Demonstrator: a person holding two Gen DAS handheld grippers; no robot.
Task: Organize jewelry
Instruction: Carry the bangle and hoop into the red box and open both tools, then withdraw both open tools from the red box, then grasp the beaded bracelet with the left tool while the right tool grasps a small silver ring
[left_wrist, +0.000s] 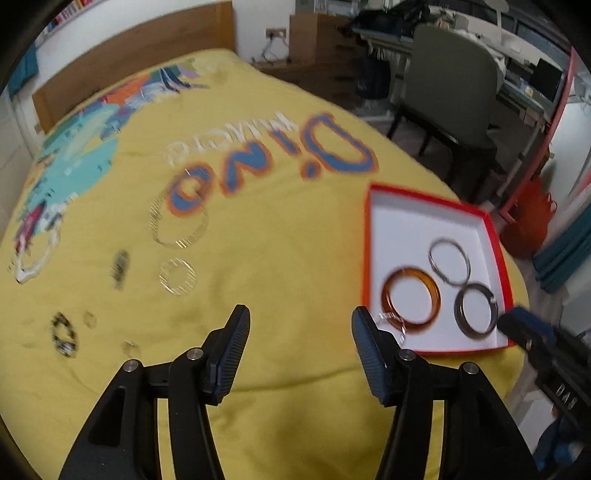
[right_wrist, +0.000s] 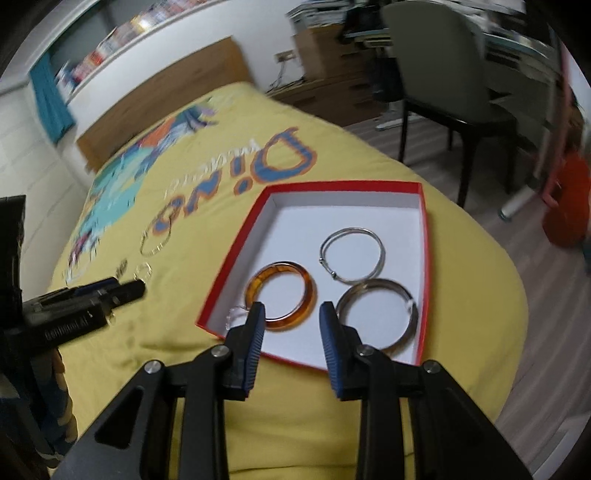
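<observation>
Left gripper (left_wrist: 301, 325), jaws apart and empty at lower centre of its view, hangs over the yellow bedspread (left_wrist: 280, 258), where loose bangles (left_wrist: 178, 225) wait at left; fetching one looks like the next move. Right gripper (right_wrist: 291, 314), part open and empty, hovers over the red box (right_wrist: 424, 266) holding the amber bangle (right_wrist: 282, 295) and two metal ones, seemingly between placements.

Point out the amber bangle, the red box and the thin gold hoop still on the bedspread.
amber bangle (right_wrist: 308, 291): right wrist view, right band.
red box (right_wrist: 424, 258): right wrist view, right rim.
thin gold hoop (left_wrist: 162, 242): left wrist view, lower-left arc.
</observation>
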